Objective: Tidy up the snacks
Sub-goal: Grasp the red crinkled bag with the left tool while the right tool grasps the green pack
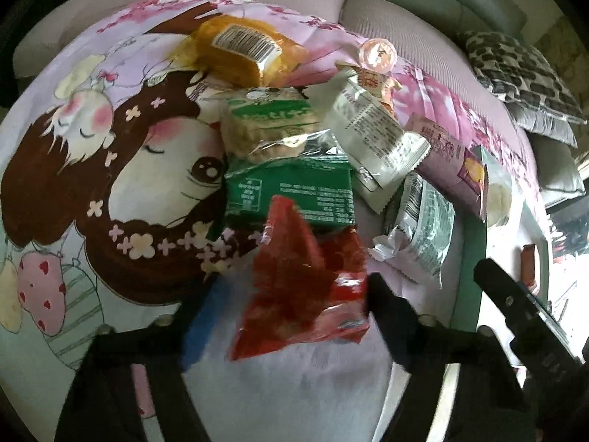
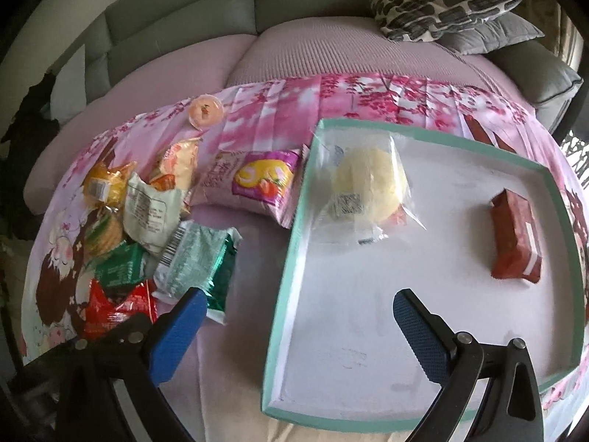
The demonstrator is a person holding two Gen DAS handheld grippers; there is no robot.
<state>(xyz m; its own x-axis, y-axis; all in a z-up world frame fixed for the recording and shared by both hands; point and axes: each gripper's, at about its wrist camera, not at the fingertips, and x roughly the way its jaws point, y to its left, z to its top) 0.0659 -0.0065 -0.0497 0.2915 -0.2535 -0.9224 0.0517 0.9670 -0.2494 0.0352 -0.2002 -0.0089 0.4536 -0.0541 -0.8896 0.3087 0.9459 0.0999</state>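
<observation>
A: In the left wrist view, what is the left gripper doing?

B: Its jaws are sitting on either side of a crinkly red plastic snack packet, which is filling the gap between them. I cannot tell whether the pads are pressing on it, since that part is blurring. Just beyond it a green foil packet is lying, then a clear packet of pale round biscuits with a green label, and farthest off a yellow-orange wrapped cake with a barcode sticker. All are resting on a pink cartoon-printed cloth spread over a sofa.

A: And from the right wrist view?

B: The right gripper is hanging open with nothing between its blue-padded fingers, straddling the near left edge of a shallow white tray with a mint-green rim. Inside the tray a pale round bun in clear wrap is lying toward the far left, and a dark red rectangular packet is sitting well apart on the right. The red snack packet is showing at the lower left, in the heap of snacks beside the tray.
</observation>
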